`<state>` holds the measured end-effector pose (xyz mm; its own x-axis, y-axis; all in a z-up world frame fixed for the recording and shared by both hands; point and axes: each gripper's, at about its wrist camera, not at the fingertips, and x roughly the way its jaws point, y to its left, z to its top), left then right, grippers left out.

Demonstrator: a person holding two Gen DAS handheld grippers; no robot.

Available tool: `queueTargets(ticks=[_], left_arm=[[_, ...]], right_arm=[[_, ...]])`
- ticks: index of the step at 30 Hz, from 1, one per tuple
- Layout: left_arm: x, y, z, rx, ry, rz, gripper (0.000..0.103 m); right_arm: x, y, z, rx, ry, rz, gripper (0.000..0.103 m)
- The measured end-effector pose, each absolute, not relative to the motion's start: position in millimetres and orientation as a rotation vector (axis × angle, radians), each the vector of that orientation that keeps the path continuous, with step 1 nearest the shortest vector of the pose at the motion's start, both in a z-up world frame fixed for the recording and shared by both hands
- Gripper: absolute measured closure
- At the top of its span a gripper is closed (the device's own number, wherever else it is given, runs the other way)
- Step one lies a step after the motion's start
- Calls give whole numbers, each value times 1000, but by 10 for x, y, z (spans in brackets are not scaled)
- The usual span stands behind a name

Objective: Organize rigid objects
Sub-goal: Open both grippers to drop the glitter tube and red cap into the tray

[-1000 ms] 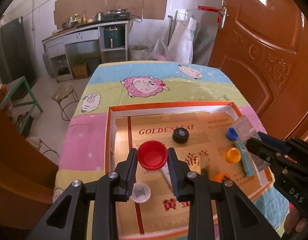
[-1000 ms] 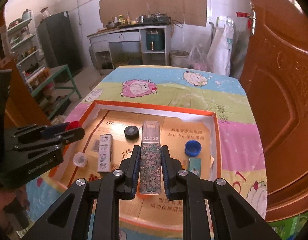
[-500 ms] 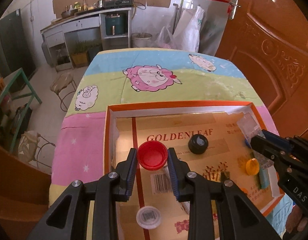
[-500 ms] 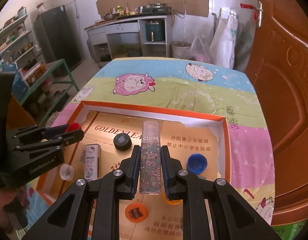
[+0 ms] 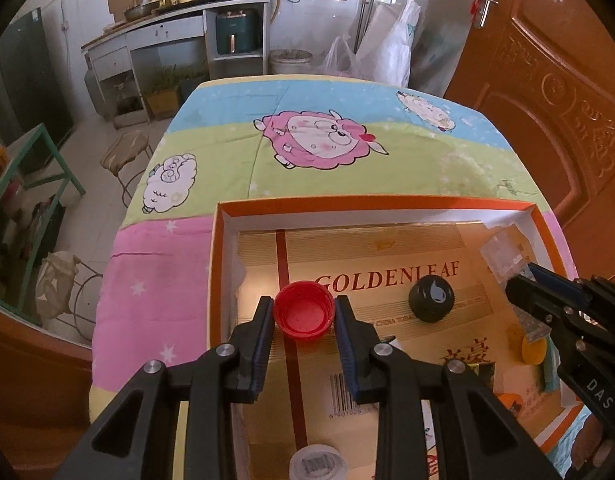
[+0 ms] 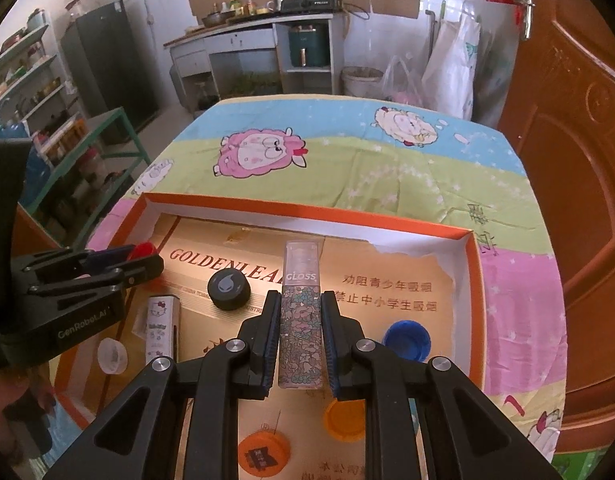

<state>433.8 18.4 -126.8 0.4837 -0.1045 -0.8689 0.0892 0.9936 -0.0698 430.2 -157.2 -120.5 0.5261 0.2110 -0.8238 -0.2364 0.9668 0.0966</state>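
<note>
My left gripper (image 5: pixel 304 312) is shut on a red bottle cap (image 5: pixel 304 315), held open side up over the left part of an orange-rimmed cardboard tray (image 5: pixel 371 202). My right gripper (image 6: pixel 300 312) is shut on a floral lip-gloss box (image 6: pixel 300 312), held upright over the tray's middle (image 6: pixel 307 211). In the tray lie a black cap (image 6: pixel 228 290), a blue cap (image 6: pixel 407 339), two orange caps (image 6: pixel 344 419), a clear cap (image 6: pixel 112 355) and a Hello Kitty box (image 6: pixel 162 323). The black cap (image 5: pixel 431 298) also shows in the left wrist view.
The tray sits on a table under a sheep-print cloth (image 5: pixel 319 140). A wooden door (image 5: pixel 555 92) stands to the right. A stool (image 5: pixel 125 152), a green table frame (image 5: pixel 35 168) and a kitchen counter (image 5: pixel 187 24) stand to the left and behind.
Both grippers have moved forward over the tray toward its far wall, each still holding its object. The tray's contents have not shifted.
</note>
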Motion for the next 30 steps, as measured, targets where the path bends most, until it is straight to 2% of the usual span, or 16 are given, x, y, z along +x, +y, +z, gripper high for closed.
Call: queueTargets(ticks=[27, 30], left_arm=[[4320, 192, -1340, -2, 1016, -138, 72], [4311, 202, -1332, -9, 1011, -144, 72]], right_arm=[[4429, -1458, -1469, -56, 1037, 269, 82], [4422, -1457, -1465, -58, 1019, 264, 78]])
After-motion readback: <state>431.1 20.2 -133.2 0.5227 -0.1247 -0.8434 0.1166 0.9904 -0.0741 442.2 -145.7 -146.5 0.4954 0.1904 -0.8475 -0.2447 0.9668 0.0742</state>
